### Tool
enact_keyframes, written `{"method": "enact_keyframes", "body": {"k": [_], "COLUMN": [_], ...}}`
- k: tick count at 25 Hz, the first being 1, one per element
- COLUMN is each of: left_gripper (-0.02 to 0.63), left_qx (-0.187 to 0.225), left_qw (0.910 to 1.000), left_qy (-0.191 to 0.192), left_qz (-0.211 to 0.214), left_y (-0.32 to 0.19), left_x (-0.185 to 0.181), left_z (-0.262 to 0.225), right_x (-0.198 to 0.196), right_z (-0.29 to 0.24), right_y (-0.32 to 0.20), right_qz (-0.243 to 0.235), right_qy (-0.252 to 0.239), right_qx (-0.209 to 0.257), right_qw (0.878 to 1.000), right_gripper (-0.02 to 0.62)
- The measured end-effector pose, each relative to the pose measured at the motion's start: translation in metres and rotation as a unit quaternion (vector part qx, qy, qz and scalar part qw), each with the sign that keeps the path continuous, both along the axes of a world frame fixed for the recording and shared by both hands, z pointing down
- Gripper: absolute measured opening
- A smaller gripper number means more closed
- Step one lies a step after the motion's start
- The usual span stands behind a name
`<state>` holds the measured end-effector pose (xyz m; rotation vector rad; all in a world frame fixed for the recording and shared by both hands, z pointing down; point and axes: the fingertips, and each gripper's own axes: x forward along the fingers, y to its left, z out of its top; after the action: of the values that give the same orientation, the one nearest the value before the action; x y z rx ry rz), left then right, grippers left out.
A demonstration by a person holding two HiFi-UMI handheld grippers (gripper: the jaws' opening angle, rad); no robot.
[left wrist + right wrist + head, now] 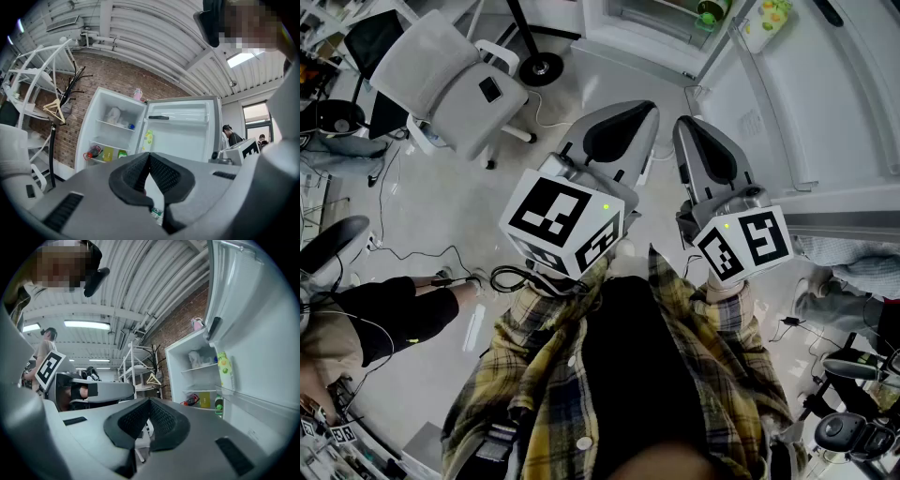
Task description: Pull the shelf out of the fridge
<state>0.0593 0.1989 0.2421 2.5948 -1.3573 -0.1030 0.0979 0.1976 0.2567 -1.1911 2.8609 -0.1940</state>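
The white fridge (93, 117) stands open some way ahead, its door (187, 133) swung to the right. Inside it, a thin upper shelf (115, 125) carries pale bags, and a lower shelf (104, 143) has red, yellow and green items below it. The shelves (202, 366) also show in the right gripper view. My left gripper (149, 157) and right gripper (150, 401) are both shut and empty. They are held level side by side at chest height, well short of the fridge. From above, the left gripper (628, 122) and right gripper (698, 141) point toward the fridge.
A white office chair (450, 80) stands on the floor at left, with cables (422, 253) trailing near it. A seated person's legs (384, 319) are at far left. A white rack (33, 89) and a hanger stand (55, 108) are left of the fridge.
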Motion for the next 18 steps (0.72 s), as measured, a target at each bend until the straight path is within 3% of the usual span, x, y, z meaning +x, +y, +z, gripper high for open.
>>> {"method": "enact_keyframes", "body": {"k": [10, 18], "left_gripper": [0.003, 0.003], "left_qx": [-0.006, -0.008], "left_qw": [0.9998, 0.9985], "left_qy": [-0.003, -0.005], "left_qz": [-0.019, -0.053], "left_y": [-0.011, -0.001], "left_x": [0.009, -0.005], "left_z": [0.005, 0.01], "right_x": [0.015, 0.008], "right_z": [0.007, 0.011], "right_y": [-0.01, -0.005], "right_qz": [-0.011, -0.04], "right_qy": [-0.009, -0.016], "right_qx": [-0.008, -0.008], "right_qw": [1.0, 0.999], "right_gripper": [0.017, 0.017]}}
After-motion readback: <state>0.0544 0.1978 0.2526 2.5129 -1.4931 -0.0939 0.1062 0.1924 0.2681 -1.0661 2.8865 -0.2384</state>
